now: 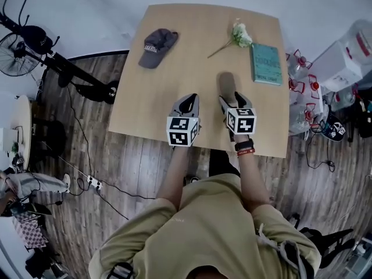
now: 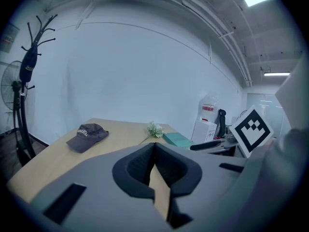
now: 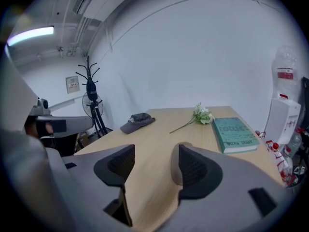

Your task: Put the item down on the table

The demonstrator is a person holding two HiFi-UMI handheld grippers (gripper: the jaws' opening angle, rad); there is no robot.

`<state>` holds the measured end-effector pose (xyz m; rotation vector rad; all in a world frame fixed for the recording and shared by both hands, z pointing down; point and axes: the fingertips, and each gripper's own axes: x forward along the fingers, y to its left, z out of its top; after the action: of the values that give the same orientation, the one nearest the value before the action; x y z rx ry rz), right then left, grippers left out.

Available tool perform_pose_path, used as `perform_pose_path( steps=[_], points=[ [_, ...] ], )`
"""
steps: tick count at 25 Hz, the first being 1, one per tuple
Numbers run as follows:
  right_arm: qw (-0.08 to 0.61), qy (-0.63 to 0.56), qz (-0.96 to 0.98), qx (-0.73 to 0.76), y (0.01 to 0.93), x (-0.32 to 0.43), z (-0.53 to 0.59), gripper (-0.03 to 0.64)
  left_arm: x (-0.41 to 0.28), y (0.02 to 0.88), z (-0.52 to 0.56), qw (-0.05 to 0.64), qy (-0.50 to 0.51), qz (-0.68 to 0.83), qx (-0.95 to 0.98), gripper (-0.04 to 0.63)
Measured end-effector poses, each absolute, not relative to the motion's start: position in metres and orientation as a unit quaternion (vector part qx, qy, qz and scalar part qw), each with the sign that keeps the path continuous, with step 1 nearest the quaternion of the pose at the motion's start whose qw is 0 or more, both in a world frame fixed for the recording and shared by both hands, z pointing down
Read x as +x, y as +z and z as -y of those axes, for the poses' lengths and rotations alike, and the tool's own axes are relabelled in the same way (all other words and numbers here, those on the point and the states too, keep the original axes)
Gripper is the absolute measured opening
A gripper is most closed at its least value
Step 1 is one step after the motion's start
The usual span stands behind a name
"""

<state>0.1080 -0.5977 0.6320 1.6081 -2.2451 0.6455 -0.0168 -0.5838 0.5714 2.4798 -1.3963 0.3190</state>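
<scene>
- Now the right claw [image 3: 153,162] stands open, nothing between its jaws; the left claw [image 2: 154,148] is closed and empty.
- The cap [image 1: 157,47], flower [image 1: 239,35] and teal book [image 1: 266,63] all lie on the table [image 1: 192,86]; which one is the task's item cannot be told.
- Risk: a careless right-claw swing could push the book off the table's nearby edge.

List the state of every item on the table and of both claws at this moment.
cap: lying crown up on the table, untouched.
book: closed, flat, cover up.
flower: lying on its side beside the book.
left claw: shut, empty.
right claw: open, nothing between its jaws.
</scene>
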Motion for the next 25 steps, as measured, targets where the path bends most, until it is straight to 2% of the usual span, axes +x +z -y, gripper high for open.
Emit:
perform_pose_path(
  steps=[18,25],
  points=[
    [0.081,0.150,0.787,0.592,0.523,0.088,0.479,0.126,-0.058,0.513,0.481,0.092,0.091,0.492,0.861,0.023],
    [0.064,0.126,0.792,0.594,0.500,0.083,0.452,0.101,-0.063,0.483,0.455,0.061,0.065,0.496,0.864,0.023]
  ],
)
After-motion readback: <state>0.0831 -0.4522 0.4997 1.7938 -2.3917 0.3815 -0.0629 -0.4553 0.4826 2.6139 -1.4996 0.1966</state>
